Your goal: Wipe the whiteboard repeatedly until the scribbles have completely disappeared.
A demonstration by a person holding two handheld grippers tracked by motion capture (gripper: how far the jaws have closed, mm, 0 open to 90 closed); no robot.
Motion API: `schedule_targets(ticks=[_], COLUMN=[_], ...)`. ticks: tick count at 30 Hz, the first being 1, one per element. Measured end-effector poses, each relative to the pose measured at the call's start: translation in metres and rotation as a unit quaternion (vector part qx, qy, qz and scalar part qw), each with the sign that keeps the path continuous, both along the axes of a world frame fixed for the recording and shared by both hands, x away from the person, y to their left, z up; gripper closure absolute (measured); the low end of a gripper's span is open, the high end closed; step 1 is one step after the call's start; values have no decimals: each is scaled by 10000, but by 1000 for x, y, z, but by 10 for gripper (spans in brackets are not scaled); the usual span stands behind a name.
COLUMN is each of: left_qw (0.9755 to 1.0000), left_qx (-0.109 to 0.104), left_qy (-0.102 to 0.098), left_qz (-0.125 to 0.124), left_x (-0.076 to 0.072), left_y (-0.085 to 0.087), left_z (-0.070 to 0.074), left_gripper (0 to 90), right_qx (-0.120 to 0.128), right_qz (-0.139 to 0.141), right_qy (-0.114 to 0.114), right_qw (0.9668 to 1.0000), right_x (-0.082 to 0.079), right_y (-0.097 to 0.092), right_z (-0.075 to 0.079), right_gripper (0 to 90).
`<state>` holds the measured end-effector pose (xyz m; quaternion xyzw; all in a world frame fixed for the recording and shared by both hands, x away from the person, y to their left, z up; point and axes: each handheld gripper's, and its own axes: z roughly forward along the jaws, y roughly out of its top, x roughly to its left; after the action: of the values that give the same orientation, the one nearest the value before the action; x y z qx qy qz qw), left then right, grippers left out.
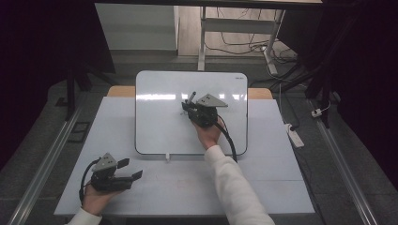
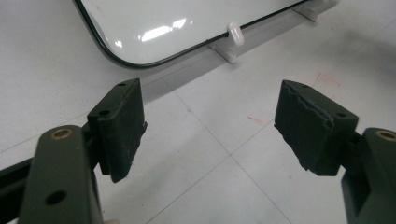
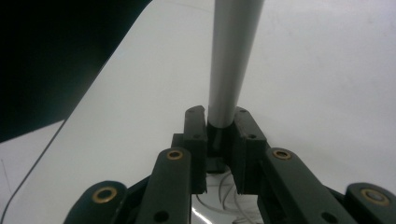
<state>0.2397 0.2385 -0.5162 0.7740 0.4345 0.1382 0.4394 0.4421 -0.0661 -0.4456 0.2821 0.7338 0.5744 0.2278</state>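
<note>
A pale worktop (image 1: 155,187) stands on a grey floor (image 1: 342,154), with metal rails (image 1: 42,164) running along both sides. Beyond it a white desk frame (image 1: 202,37) stands over loose cables (image 1: 244,47). A white power strip (image 1: 295,136) lies at right. Dark curtains (image 1: 42,42) close in both sides

Black tongs (image 1: 133,169), brass-ringed screws, grey triangular plates, black cables; white sleeves (image 1: 234,187).

High view overhead, facing forward and down on the table (image 1: 187,187), left gripper view low and close, facing the whiteboard (image 2: 187,23) edge, right gripper view tight over that board, shared by all 3.
</note>
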Motion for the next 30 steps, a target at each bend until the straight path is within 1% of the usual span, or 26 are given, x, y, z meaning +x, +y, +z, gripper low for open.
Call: schedule_targets(ticks=[1, 3, 4, 5, 8, 9, 10, 11, 12, 13, 14, 15, 16, 17, 18, 19, 20, 21, 22, 23, 24, 25, 27, 28, 29, 30], left_qw=[10000, 10000, 10000, 10000, 10000, 10000, 10000, 10000, 10000, 10000, 10000, 10000, 10000, 10000, 10000, 10000, 10000, 10000, 10000, 10000, 10000, 10000, 10000, 10000, 10000, 10000], left_qx=[-5, 16, 31, 34, -11, -11, -11, 1, 11, 22, 32, 30, 20, 12, 9, 1, 8, 19, 37, 42, 50, 57, 14, 2, 7, 19], left_qy=[10, 25, 26, 14, -4, -8, -5, 1, 18, 21, 11, 0, -5, -11, -12, -2, 9, 12, 19, 18, 7, -2, -10, -4, 2, 7], left_qz=[-3, -26, -27, -31, -15, -4, -12, -4, -18, -20, -30, -29, -28, -14, -10, -3, -10, -24, -22, -31, -32, -35, -17, -2, 1, -8], left_x=[1, 2, 2, 1, -1, -1, 0, 1, 2, 2, 1, 0, 0, -1, 0, 0, 1, 2, 2, 2, 1, 1, 0, 0, 1, 2], left_y=[0, -1, -1, -1, 1, 1, 1, 1, 1, 0, 0, 0, 0, 0, 0, 0, 0, -1, -1, -1, -2, -1, -1, 0, 0, 0], left_z=[0, -1, -1, -1, 0, 0, 0, 0, -1, -1, -1, -1, 0, 0, 0, 0, 0, -1, -1, -1, -1, 0, 0, 0, 0, -1], left_gripper=[250, 251, 250, 250, 250, 251, 251, 251, 251, 250, 250, 250, 251, 250, 250, 250, 250, 250, 250, 250, 250, 250, 250, 250, 251, 250], right_qx=[-92, -299, -428, -451, 6, 49, 4, -125, -295, -444, -481, -367, -160, 50, 154, 146, -5, -178, -354, -500, -492, -329, -10, 70, 80, -27], right_qz=[25, 413, 491, 476, 69, 39, 47, 203, 383, 437, 423, 288, 34, -178, -230, -233, -68, 180, 378, 471, 478, 435, 94, 44, 27, 136], right_qy=[-33, 25, -30, -52, 15, 30, 19, 29, -17, -75, -102, -112, -106, -65, -16, -19, -20, -11, -44, -88, -93, -21, -14, -9, -3, 18], right_qw=[9999, 9987, 9979, 9978, 10000, 10000, 10000, 9997, 9988, 9980, 9979, 9988, 9998, 9998, 9996, 9996, 10000, 9997, 9986, 9976, 9976, 9985, 10000, 10000, 10000, 9999], right_x=[-3, -10, -13, -12, -3, -3, -5, -8, -11, -14, -12, -8, -4, -1, 1, -1, -5, -10, -14, -17, -16, -12, -6, -4, -5, -8], right_y=[4, 15, 18, 17, 1, -1, 1, 5, 9, 10, 8, 1, -7, -14, -18, -16, -10, -2, 5, 9, 9, 6, -3, -5, -3, 2], right_z=[-1, -7, -9, -9, -4, -3, -4, -6, -8, -9, -8, -6, -3, 0, 1, 0, -2, -6, -10, -12, -12, -11, -6, -5, -6, -7], right_gripper=[779, 780, 779, 780, 779, 779, 779, 779, 779, 779, 780, 780, 780, 780, 780, 779, 780, 779, 779, 779, 780, 780, 780, 780, 780, 779])
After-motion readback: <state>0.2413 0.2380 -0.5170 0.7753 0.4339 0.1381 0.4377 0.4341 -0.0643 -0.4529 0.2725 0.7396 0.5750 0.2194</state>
